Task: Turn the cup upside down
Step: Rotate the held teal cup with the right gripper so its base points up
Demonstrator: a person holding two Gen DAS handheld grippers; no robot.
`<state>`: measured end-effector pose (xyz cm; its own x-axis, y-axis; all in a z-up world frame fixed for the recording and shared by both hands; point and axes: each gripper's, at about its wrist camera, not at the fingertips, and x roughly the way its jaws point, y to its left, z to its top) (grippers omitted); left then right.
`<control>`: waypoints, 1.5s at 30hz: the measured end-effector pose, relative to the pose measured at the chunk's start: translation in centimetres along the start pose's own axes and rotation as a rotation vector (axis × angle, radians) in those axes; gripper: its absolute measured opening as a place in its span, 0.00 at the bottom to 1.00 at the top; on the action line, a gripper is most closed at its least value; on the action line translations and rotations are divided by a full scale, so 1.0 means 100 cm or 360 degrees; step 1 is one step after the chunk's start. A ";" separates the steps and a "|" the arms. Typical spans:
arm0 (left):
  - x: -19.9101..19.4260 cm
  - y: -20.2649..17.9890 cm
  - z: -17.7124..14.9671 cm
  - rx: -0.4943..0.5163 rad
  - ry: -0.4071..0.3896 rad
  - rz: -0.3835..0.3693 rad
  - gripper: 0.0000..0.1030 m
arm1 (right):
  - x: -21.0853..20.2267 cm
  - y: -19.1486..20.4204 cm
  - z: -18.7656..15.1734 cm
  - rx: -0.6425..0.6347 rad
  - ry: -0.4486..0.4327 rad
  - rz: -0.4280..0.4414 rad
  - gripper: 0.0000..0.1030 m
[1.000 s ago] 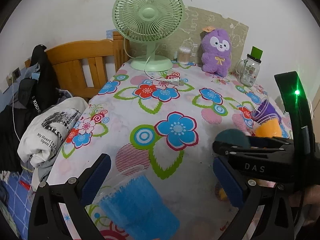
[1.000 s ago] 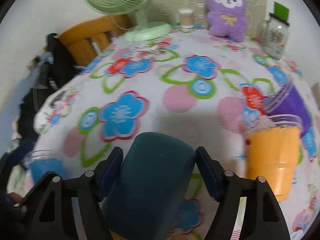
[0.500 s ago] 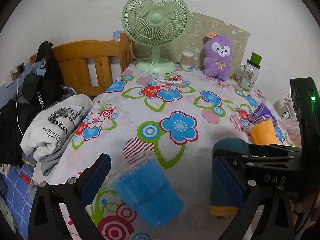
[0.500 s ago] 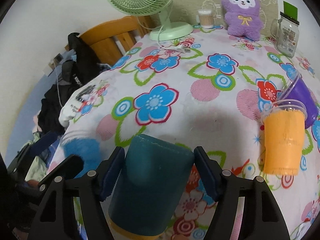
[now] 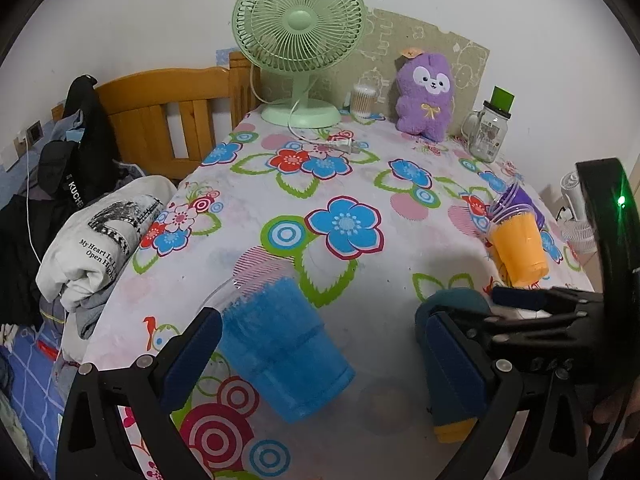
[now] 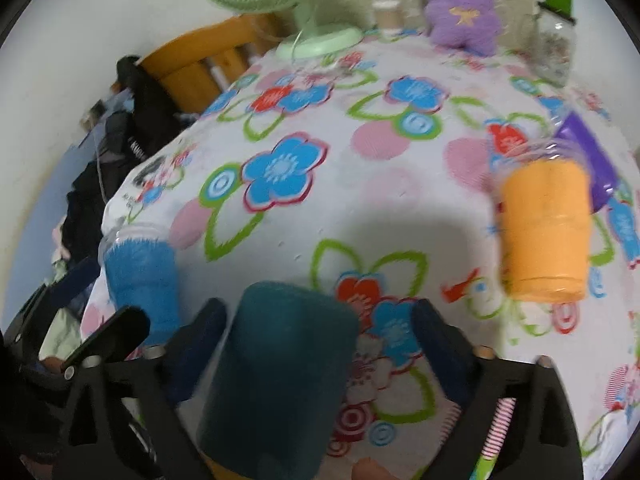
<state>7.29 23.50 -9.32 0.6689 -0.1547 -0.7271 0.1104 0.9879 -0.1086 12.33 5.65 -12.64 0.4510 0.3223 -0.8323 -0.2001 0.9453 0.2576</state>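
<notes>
On the near part of the flowered tablecloth (image 5: pixel 360 168), a dark teal cup (image 6: pixel 276 376) stands upside down, its closed base on top and a yellow band showing at its bottom edge, where it meets the cloth. The right gripper (image 6: pixel 320 344) is around it with its blue-padded fingers spread wide: the left pad sits close beside the cup wall, though the blur hides whether it touches, and the right pad stands clearly apart with bare cloth showing between. In the left wrist view the same teal cup (image 5: pixel 452 360) is partly hidden behind the right pad of the left gripper (image 5: pixel 320 360), which is also spread open and grips nothing. Between its fingers lies a blue cup (image 5: pixel 280 344) inside a clear one, tipped on its side with the open rim pointing away from the camera; the left pad sits just beside its wall. Further right an orange cup (image 5: pixel 520 252) in a clear sleeve lies on its side as well, with a purple cup (image 5: pixel 520 202) right behind it. At the far end of the table stand a green fan (image 5: pixel 300 36), a purple plush toy (image 5: pixel 426 96) and a glass jar (image 5: pixel 490 132). A folded white shirt (image 5: pixel 96 244) lies off the left edge.
</notes>
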 end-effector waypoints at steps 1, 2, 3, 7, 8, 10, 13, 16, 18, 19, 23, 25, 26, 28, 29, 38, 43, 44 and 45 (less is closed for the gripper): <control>-0.002 0.000 0.001 -0.0004 -0.0006 -0.0007 1.00 | -0.004 -0.001 0.001 0.0011 -0.0017 0.0013 0.95; -0.003 0.000 0.002 -0.0008 -0.0013 -0.0009 1.00 | -0.008 -0.002 0.003 0.0015 -0.0028 0.0020 0.95; -0.005 0.000 0.003 -0.0016 -0.0023 -0.0011 1.00 | -0.011 -0.003 0.004 0.0013 -0.0038 0.0020 0.95; -0.010 -0.002 0.007 -0.0034 -0.0037 -0.0047 1.00 | -0.026 -0.002 0.006 -0.0019 -0.0093 -0.0041 0.96; -0.011 -0.004 0.008 -0.0029 -0.0038 -0.0053 1.00 | -0.030 -0.002 0.006 -0.0030 -0.0111 -0.0071 0.96; -0.013 -0.006 0.009 -0.0028 -0.0039 -0.0066 1.00 | -0.034 -0.003 0.004 -0.0039 -0.0121 -0.0079 0.96; -0.022 -0.002 0.008 -0.0070 -0.0094 -0.0019 1.00 | -0.027 -0.005 0.001 -0.0013 -0.0062 -0.0031 0.98; -0.031 0.011 0.007 -0.0159 -0.0134 0.0002 1.00 | -0.007 0.001 -0.007 -0.0040 0.0048 -0.0013 0.98; -0.035 0.018 0.007 -0.0198 -0.0149 0.0009 1.00 | 0.008 0.009 -0.012 -0.0078 0.0116 -0.0025 0.98; -0.035 0.019 0.007 -0.0194 -0.0144 0.0012 1.00 | 0.015 0.013 -0.015 -0.0109 0.0140 -0.0033 0.98; -0.039 0.018 0.006 -0.0169 -0.0149 0.0018 1.00 | 0.021 0.024 -0.021 -0.0157 0.0180 -0.0035 0.79; -0.039 0.018 0.006 -0.0169 -0.0147 0.0001 1.00 | 0.018 0.030 -0.021 -0.0187 0.0183 -0.0009 0.71; -0.040 0.018 0.006 -0.0166 -0.0148 -0.0002 1.00 | 0.016 0.031 -0.020 -0.0191 0.0168 -0.0027 0.71; -0.041 0.017 0.006 -0.0157 -0.0154 -0.0006 1.00 | 0.009 0.027 -0.017 -0.0157 0.0136 -0.0015 0.70; -0.042 0.017 0.007 -0.0155 -0.0161 -0.0007 1.00 | 0.005 0.023 -0.015 -0.0131 0.0117 -0.0003 0.70; -0.038 0.009 0.008 -0.0137 -0.0146 -0.0047 1.00 | -0.042 0.001 0.001 -0.0081 -0.0047 -0.0097 0.67; -0.040 -0.004 0.008 -0.0087 -0.0154 -0.0070 1.00 | -0.061 -0.006 -0.002 -0.0065 -0.0092 -0.0086 0.67; -0.040 -0.006 0.008 -0.0078 -0.0155 -0.0071 1.00 | -0.066 -0.005 -0.003 -0.0071 -0.0103 -0.0085 0.67; -0.040 -0.007 0.008 -0.0076 -0.0154 -0.0074 1.00 | -0.070 -0.004 -0.004 -0.0074 -0.0110 -0.0083 0.67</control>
<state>5.13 23.40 -5.77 0.7319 -0.1982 -0.6519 0.1095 0.9785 -0.1745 8.93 2.98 -7.17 0.5208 0.2766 -0.8076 -0.2142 0.9581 0.1901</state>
